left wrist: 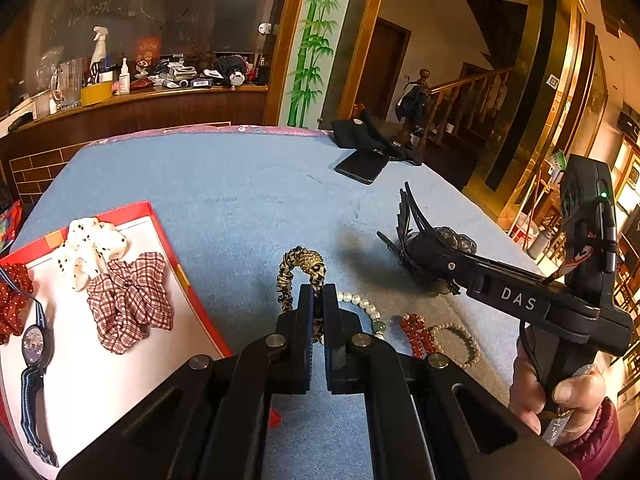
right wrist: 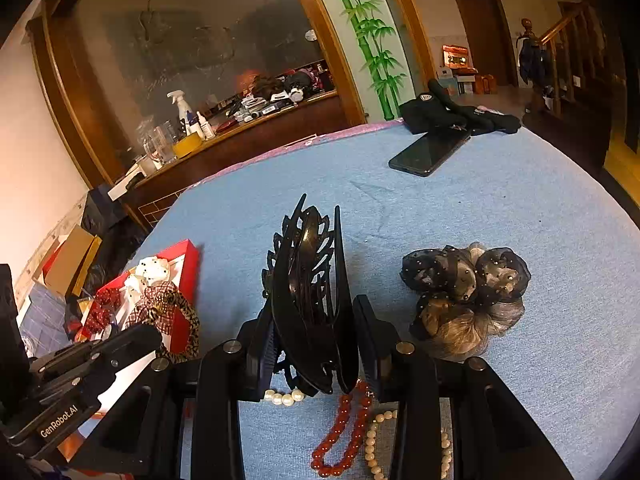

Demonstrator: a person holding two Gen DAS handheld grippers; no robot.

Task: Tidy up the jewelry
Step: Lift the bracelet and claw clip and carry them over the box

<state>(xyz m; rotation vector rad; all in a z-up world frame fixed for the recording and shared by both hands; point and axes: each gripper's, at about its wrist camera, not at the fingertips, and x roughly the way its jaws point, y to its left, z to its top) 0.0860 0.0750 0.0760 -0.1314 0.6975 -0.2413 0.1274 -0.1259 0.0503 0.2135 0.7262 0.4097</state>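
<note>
Blue tablecloth (right wrist: 500, 208) mostly bare beyond, left gripper (left wrist: 318, 300) jaws pinching leopard scrunchie (left wrist: 298, 268), right gripper (right wrist: 316, 332) jaws clasping black hair claw (right wrist: 308, 280)

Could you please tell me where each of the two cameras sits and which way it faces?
Left wrist: on the left gripper, looking down along fingers shut on a leopard hair tie; the right hand shows.
Right wrist: on the right gripper, looking down at the black hair claw it grips.
Shared: red box, phone, red beads.
</note>
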